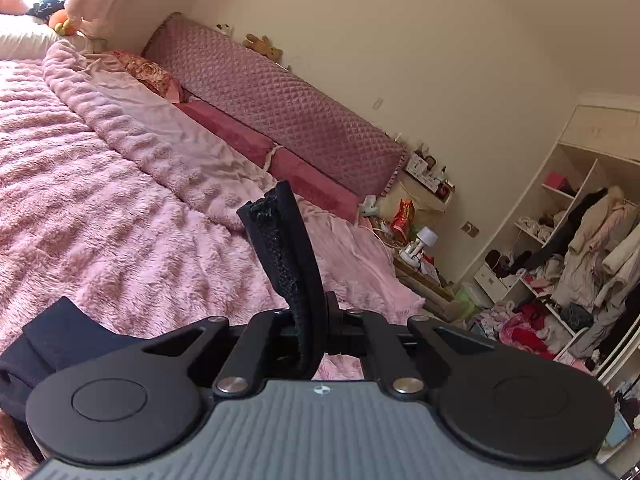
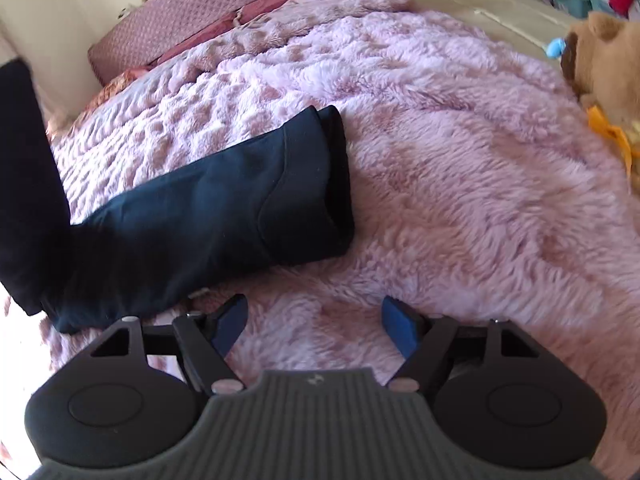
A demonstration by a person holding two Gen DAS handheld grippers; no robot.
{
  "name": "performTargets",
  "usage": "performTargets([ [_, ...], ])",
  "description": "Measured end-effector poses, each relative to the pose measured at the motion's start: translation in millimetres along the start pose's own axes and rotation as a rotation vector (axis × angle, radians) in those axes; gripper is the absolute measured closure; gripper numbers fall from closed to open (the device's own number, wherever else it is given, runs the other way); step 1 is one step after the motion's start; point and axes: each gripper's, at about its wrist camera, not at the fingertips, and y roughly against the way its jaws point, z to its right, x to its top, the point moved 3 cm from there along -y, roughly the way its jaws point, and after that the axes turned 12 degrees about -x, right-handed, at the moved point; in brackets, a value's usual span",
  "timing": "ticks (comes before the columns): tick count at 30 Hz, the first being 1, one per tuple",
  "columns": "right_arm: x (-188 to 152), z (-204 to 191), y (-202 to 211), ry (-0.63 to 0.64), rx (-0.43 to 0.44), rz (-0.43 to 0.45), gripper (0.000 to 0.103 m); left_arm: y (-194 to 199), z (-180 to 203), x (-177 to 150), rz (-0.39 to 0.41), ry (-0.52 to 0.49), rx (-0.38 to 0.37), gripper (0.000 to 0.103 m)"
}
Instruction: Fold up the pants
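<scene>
Pink fuzzy blanket (image 2: pixel 460 168) covered the bed and filled most of both views, quilted mauve headboard (image 1: pixel 280 100) along the wall behind it, open wardrobe (image 1: pixel 580 240) stuffed with clothes off to the right in the left wrist view. Dark navy pants (image 2: pixel 208 208) lay on the blanket in the right wrist view, waistband end toward the middle of the bed, the other part rising off the blanket at the left edge of frame. Brown teddy bear (image 2: pixel 604 60) sat at the right edge, well apart from the pants. Left gripper (image 1: pixel 304 312) was clamped tight on a strip of the black pants fabric, the strip sticking up past its jaws, more dark fabric bunched at lower left. Right gripper (image 2: pixel 314 320) stood wide, blue pads (image 2: pixel 396 328) apart, nothing between them, just above the blanket and just beside the near edge of the pants, not touching them
</scene>
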Motion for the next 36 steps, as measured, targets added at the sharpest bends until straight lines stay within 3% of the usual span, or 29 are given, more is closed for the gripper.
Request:
performTargets([
  [3,-8.8,10.2,-1.1,0.045,0.016,0.031,0.033,-20.5,23.5,-41.6,-0.055,-0.016,-0.024,0.099],
  [6,-11.6,16.5,-0.9,0.010,0.035,0.039,0.033,-41.3,32.0,-79.2,-0.103,0.004,-0.018,0.099],
  [11,-4.9,22.7,-1.4,-0.083,0.100,0.032,0.033,-70.7,58.0,-141.9,-0.116,-0.250,0.095,0.099],
  [14,-5.2,26.8,-0.1,-0.103,0.135,0.032,0.033,-84.6,73.5,-179.2,-0.163,-0.357,0.110,0.099],
  [16,-4.7,29.5,0.2,-0.110,0.146,0.028,0.033,-97.5,81.7,-204.5,-0.213,-0.453,0.159,0.099],
  [19,-1.1,32.3,-0.5,-0.134,0.148,0.021,0.033,-110.5,78.1,-229.9,-0.304,-0.451,0.205,0.099],
  [23,-0.8,34.2,0.9,-0.134,0.138,0.025,0.033,-110.0,77.3,-245.7,-0.322,-0.486,0.209,0.098],
  [24,-0.7,34.5,1.4,-0.137,0.134,0.024,0.033,-112.4,76.1,-248.0,-0.346,-0.476,0.173,0.096],
  [26,0.5,36.7,3.1,-0.154,0.123,0.020,0.033,-116.9,69.4,-250.7,-0.417,-0.403,0.102,0.080],
  [27,0.9,37.6,4.5,-0.156,0.121,0.019,0.033,-117.7,64.6,-250.5,-0.459,-0.345,0.068,0.079],
  [29,1.5,42.4,9.2,-0.157,0.105,0.025,0.033,-109.4,61.7,-245.7,-0.462,-0.272,0.002,0.074],
  [31,2.4,50.6,12.6,-0.177,0.087,0.033,0.033,-98.8,58.5,-239.5,-0.487,-0.159,-0.108,0.067],
  [36,1.9,71.1,18.7,-0.248,0.090,0.037,0.033,-62.4,31.6,-198.2,-0.560,0.249,-0.491,0.051],
])
